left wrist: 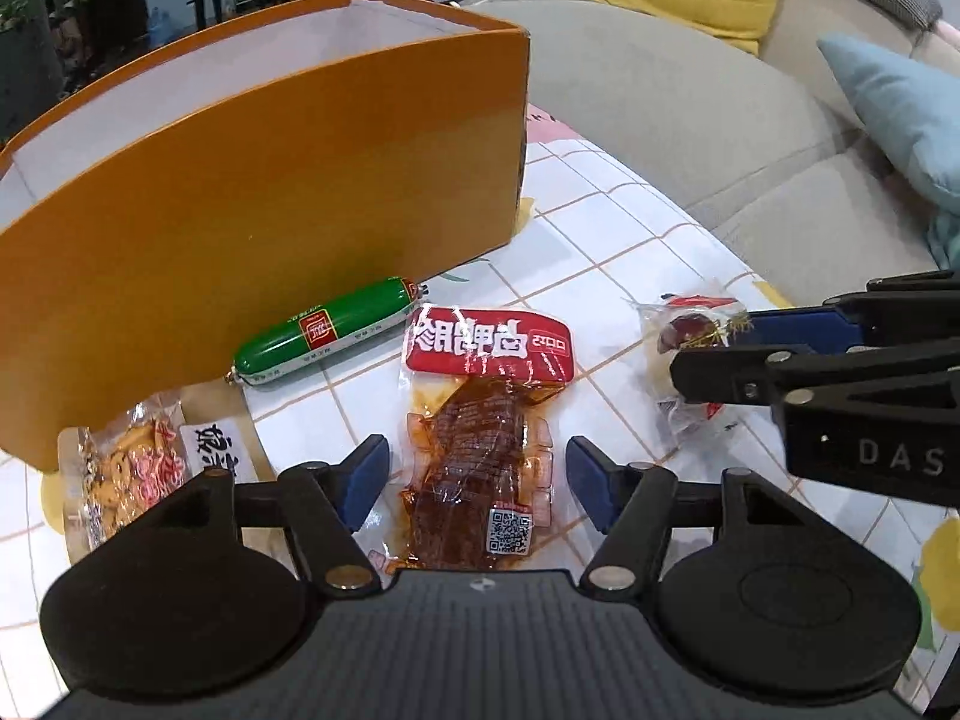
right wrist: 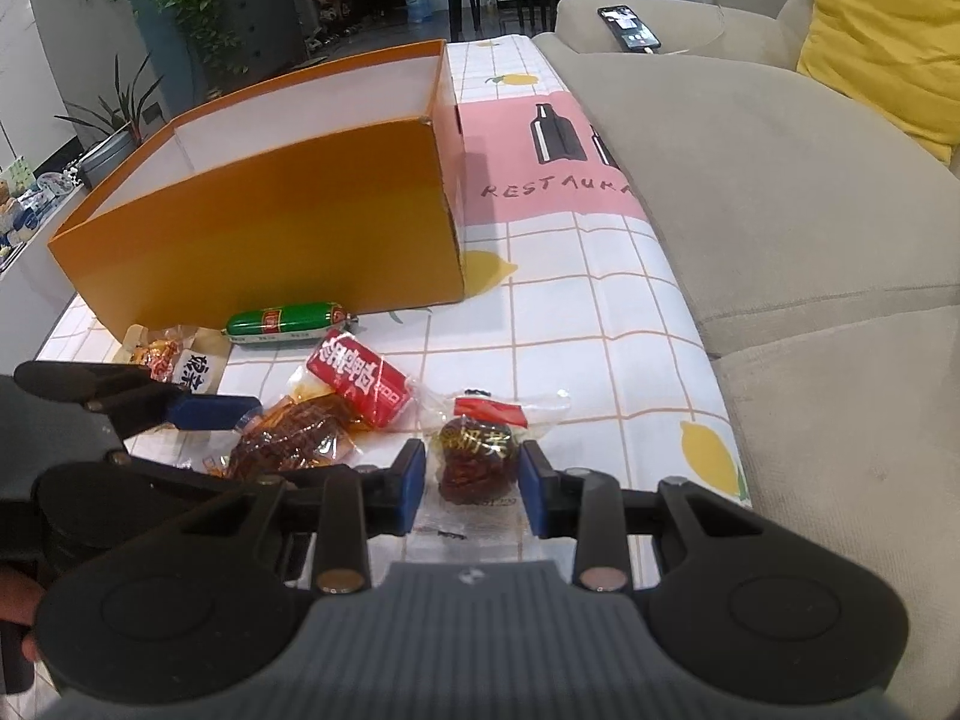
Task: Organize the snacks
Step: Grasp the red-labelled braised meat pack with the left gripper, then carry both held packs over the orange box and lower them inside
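An open orange box (left wrist: 252, 180) stands on the table; it also shows in the right wrist view (right wrist: 282, 222). A green sausage (left wrist: 324, 333) lies at its base. My left gripper (left wrist: 474, 483) is open, its fingers either side of a red-topped clear pack of brown meat (left wrist: 474, 450). My right gripper (right wrist: 473, 483) is open around a small clear pack holding a dark round snack (right wrist: 477, 459), its pads close to the pack's sides. That pack shows in the left wrist view (left wrist: 690, 354) too. A clear bag of orange snacks (left wrist: 132, 468) lies at the left.
The table has a white grid cloth (right wrist: 570, 312) with lemons and a pink patch. A beige sofa (right wrist: 780, 210) runs along the table's right edge, with a phone (right wrist: 627, 27), a yellow cushion (right wrist: 888, 36) and a blue cushion (left wrist: 900, 114) on it.
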The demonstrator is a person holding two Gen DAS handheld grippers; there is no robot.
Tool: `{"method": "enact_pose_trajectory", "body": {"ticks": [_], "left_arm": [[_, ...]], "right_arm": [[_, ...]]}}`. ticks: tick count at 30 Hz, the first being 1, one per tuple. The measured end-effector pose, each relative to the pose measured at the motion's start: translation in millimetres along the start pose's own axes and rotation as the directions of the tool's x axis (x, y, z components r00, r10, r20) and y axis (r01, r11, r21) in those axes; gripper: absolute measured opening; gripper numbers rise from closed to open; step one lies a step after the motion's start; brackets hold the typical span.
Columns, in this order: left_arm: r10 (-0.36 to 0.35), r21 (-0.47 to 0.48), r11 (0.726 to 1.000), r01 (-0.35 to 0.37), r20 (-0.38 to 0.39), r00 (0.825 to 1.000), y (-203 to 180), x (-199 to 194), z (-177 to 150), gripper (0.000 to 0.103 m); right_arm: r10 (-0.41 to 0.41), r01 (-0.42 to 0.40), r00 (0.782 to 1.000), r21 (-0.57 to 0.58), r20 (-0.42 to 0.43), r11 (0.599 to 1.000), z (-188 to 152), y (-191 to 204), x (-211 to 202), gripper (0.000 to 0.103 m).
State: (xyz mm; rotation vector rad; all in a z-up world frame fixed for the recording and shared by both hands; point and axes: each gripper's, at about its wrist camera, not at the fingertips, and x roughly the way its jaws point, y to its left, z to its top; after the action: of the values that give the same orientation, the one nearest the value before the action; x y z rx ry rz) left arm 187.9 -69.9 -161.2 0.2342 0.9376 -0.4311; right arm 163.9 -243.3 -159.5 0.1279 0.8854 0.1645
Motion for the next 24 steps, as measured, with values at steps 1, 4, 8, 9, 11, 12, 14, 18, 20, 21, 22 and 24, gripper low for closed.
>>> {"method": "enact_pose_trajectory", "body": {"ticks": [1,4,8,9,11,12,14,18,20,21,22,24], "left_arm": [[0.005,-0.006,1.0,-0.005,0.007,1.0,-0.8,-1.0,-0.9,0.07],[0.025,-0.041,0.999,-0.024,0.024,0.999,-2.9,-3.8,-4.9,0.067],[0.032,-0.077,0.997,-0.029,0.037,0.999,-1.9,-9.1,-8.0,0.063],[0.03,-0.091,0.996,-0.027,0.036,0.999,-0.5,-10.0,-8.3,0.063],[0.028,-0.125,0.992,-0.024,0.031,0.999,3.5,-11.6,-7.9,0.062],[0.028,-0.144,0.989,-0.023,0.033,0.999,6.0,-13.6,-8.0,0.062],[0.033,-0.163,0.986,-0.026,0.044,0.998,9.1,-19.5,-7.5,0.062],[0.034,-0.201,0.979,-0.02,0.066,0.997,15.2,-34.7,-4.2,0.062],[0.041,-0.221,0.975,-0.022,0.08,0.996,18.2,-43.0,-2.9,0.062],[0.042,-0.231,0.973,-0.021,0.086,0.995,20.1,-48.0,-1.7,0.062],[0.042,-0.247,0.969,-0.018,0.095,0.995,23.0,-54.9,-0.4,0.062],[0.046,-0.272,0.962,-0.014,0.11,0.993,27.3,-66.1,2.5,0.062]], "right_arm": [[-0.002,0.002,1.0,-0.006,0.002,1.0,-0.2,1.0,0.2,0.032],[-0.004,0.005,1.0,-0.016,0.006,1.0,0.2,2.5,1.4,0.032],[-0.007,0.008,1.0,-0.027,0.009,1.0,0.6,5.0,2.1,0.032],[-0.008,0.008,1.0,-0.029,0.009,1.0,0.6,5.2,1.9,0.032],[-0.006,0.006,1.0,-0.03,0.008,1.0,0.7,5.7,1.6,0.031],[-0.004,0.004,1.0,-0.027,0.007,1.0,0.6,5.8,1.1,0.031],[0.005,-0.005,1.0,-0.023,0.006,1.0,0.7,5.8,-0.3,0.031],[0.021,-0.02,1.0,-0.033,0.018,0.999,1.9,9.9,-6.5,0.03],[0.035,-0.034,0.999,-0.03,0.036,0.999,4.2,12.4,-12.8,0.03],[0.045,-0.044,0.998,-0.028,0.047,0.999,5.9,13.8,-16.7,0.03],[0.053,-0.052,0.997,-0.031,0.061,0.998,7.8,15.7,-21.2,0.03],[0.06,-0.056,0.995,-0.046,0.083,0.997,10.3,20.2,-29.1,0.03]]}}
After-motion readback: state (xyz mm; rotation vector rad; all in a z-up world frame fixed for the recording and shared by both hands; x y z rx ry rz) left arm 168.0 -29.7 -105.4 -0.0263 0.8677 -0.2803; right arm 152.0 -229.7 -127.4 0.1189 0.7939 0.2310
